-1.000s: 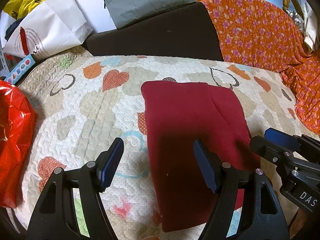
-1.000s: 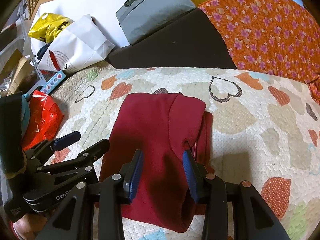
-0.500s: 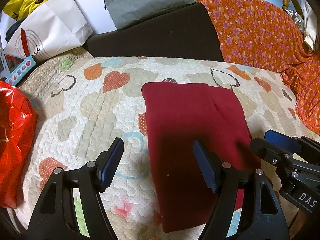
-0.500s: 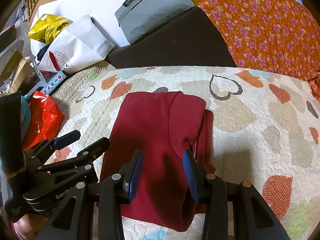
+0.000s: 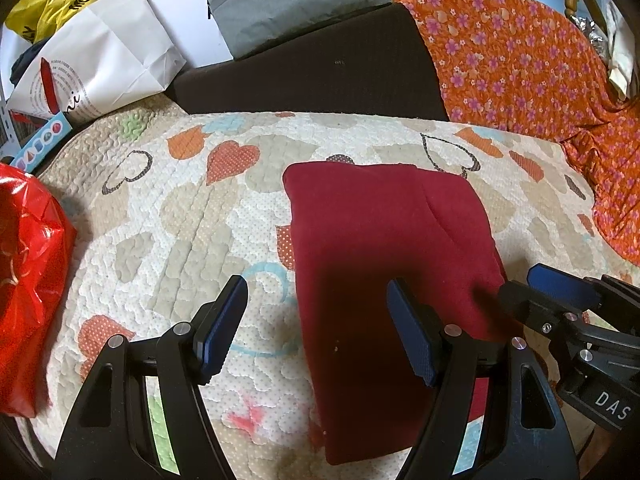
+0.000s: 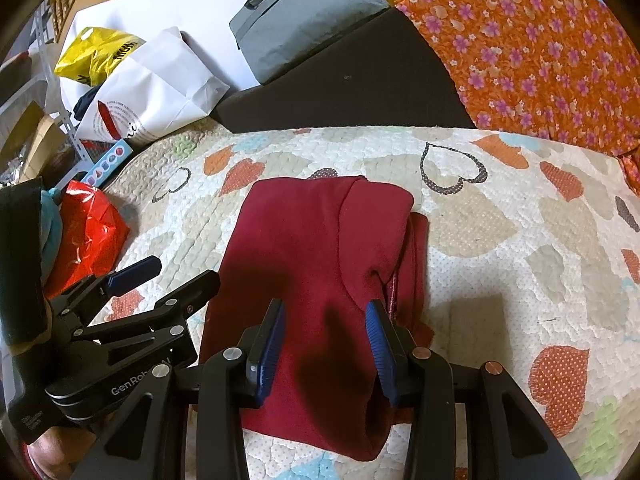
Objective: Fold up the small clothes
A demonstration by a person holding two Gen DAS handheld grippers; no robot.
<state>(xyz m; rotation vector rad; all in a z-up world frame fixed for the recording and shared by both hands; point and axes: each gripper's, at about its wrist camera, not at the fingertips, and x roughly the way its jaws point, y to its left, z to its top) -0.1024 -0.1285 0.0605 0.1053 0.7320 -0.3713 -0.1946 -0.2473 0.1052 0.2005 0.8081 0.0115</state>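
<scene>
A dark red garment (image 5: 380, 248) lies folded into a long rectangle on the heart-patterned quilt (image 5: 180, 216); it also shows in the right wrist view (image 6: 304, 256). A folded flap lies on its right side with an edge sticking out beneath (image 6: 416, 256). My left gripper (image 5: 316, 328) is open and empty above the garment's near left edge. My right gripper (image 6: 324, 336) is open and empty above the garment's near end. Each gripper shows in the other's view, the right one (image 5: 560, 292) and the left one (image 6: 160, 276).
A red plastic bag (image 5: 28, 288) lies at the quilt's left edge. A white paper bag (image 5: 100, 72), a yellow bag (image 5: 44, 8) and a grey bag (image 5: 296, 0) stand behind. A dark cushion (image 5: 320, 76) and an orange floral cover (image 5: 520, 72) border the far side.
Both grippers have drifted very slightly; the garment has not moved and neither gripper has changed its opening.
</scene>
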